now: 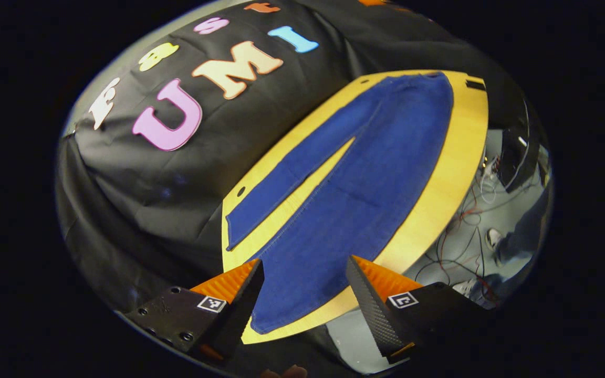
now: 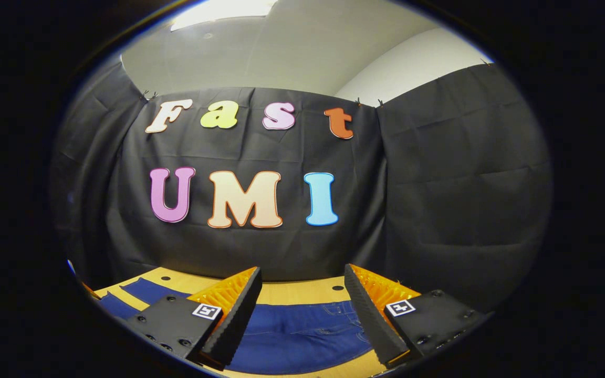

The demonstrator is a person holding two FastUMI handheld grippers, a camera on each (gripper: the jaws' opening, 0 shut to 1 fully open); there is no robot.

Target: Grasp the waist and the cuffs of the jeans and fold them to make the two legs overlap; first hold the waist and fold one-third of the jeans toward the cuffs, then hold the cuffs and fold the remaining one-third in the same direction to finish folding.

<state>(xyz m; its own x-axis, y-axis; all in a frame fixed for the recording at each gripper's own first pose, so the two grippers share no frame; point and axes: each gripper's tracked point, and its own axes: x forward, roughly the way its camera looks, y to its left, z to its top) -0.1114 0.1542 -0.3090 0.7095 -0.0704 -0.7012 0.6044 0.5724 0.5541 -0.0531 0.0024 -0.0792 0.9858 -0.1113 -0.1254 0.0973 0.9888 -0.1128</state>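
Note:
Blue jeans (image 1: 355, 189) lie flat on a yellow wooden table (image 1: 455, 173), legs spread apart in a narrow V. In the left gripper view the near leg's cuff end lies between and beyond my left gripper (image 1: 305, 268), which hangs open above it, touching nothing; the waist is at the far end (image 1: 428, 79). In the right gripper view my right gripper (image 2: 302, 275) is open above the jeans (image 2: 302, 331) near the waist and pocket area, with nothing between its fingers. One leg (image 2: 142, 289) stretches off to the left there.
The black cloth wall (image 2: 439, 199) stands close behind the table's far edge. To the right of the table in the left gripper view, the grey floor (image 1: 470, 247) carries loose cables and dark equipment. Small holes dot the table's surface.

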